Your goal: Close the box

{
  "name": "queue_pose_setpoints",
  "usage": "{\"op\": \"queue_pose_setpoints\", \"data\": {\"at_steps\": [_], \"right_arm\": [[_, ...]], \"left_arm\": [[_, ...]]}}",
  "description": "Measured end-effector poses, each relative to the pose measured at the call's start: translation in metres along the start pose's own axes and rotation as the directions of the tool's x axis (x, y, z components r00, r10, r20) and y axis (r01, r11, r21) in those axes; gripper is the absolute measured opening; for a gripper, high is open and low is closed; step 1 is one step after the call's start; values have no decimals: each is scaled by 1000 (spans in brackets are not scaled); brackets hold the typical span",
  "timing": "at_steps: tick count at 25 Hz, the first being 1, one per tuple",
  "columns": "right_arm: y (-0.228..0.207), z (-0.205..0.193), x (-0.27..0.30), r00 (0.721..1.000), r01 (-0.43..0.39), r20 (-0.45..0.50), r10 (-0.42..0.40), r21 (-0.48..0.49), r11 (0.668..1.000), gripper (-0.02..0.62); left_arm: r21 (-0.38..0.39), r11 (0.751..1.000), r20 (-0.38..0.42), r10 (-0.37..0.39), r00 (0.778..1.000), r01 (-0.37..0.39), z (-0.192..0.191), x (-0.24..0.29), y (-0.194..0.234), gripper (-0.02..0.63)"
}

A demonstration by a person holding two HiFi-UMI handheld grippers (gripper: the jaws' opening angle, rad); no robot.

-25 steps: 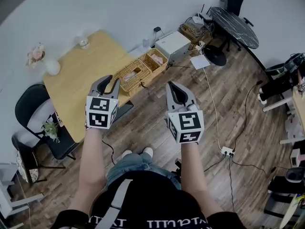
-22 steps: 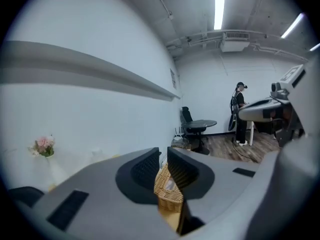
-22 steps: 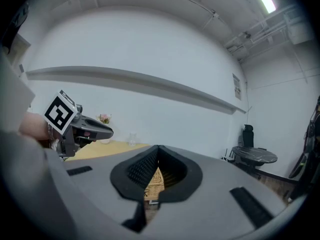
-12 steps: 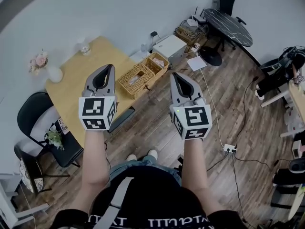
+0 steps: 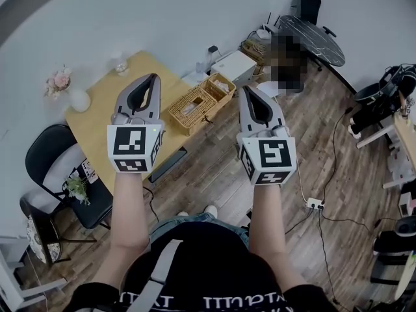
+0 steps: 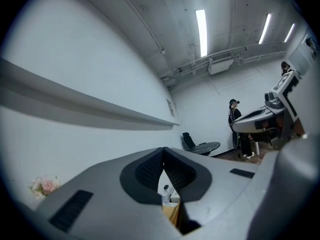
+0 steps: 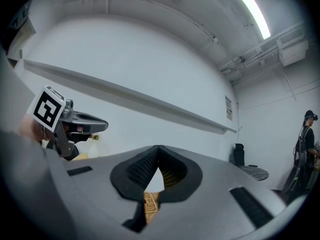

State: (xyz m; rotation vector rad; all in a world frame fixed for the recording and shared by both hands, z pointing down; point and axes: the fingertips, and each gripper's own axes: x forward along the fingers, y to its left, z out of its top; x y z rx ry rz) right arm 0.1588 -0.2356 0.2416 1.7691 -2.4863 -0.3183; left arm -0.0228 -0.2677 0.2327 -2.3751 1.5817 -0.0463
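The wicker box (image 5: 193,108) stands at the right edge of the wooden table (image 5: 104,119), its hinged lid (image 5: 221,86) lying open to the right. Both grippers are held up in the air, level, near the person's chest, well short of the box. My left gripper (image 5: 153,77) is shut with nothing in it, its fingertips meeting (image 6: 163,149). My right gripper (image 5: 245,89) is also shut and empty (image 7: 158,147). A strip of the wicker box (image 7: 150,204) shows under the right jaws, and a sliver of it (image 6: 171,215) under the left ones. The left gripper (image 7: 95,124) appears in the right gripper view.
A vase of pink flowers (image 5: 63,86) and a glass (image 5: 118,64) stand on the table's far side. A black chair (image 5: 45,168) is at the left. A white case (image 5: 234,64), a round dark table (image 5: 316,34), cables and a power strip (image 5: 313,205) occupy the wooden floor. A person (image 6: 235,126) stands far off.
Both grippers have risen and now point level rather than down. The left jaws, slightly apart a second ago, have closed on nothing. The right jaws stayed shut.
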Motion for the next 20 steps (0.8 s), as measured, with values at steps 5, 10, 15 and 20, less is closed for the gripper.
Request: {"op": "queue_pose_setpoints", "data": {"at_steps": [5, 10, 15, 20], "right_arm": [[3, 8, 0, 1000, 0, 15, 0, -10, 1000, 14], [3, 13, 2, 1000, 3, 23, -2, -13, 1000, 14], [6, 16, 2, 1000, -5, 25, 5, -17, 1000, 14], [3, 17, 2, 1000, 3, 26, -2, -22, 1000, 14]], "left_arm": [[22, 1000, 17, 16, 1000, -17, 8, -2, 4, 12], [43, 999, 44, 10, 999, -12, 17, -4, 6, 12], [57, 998, 65, 10, 998, -13, 25, -5, 6, 12], [64, 998, 73, 1, 997, -6, 27, -2, 3, 12]]}}
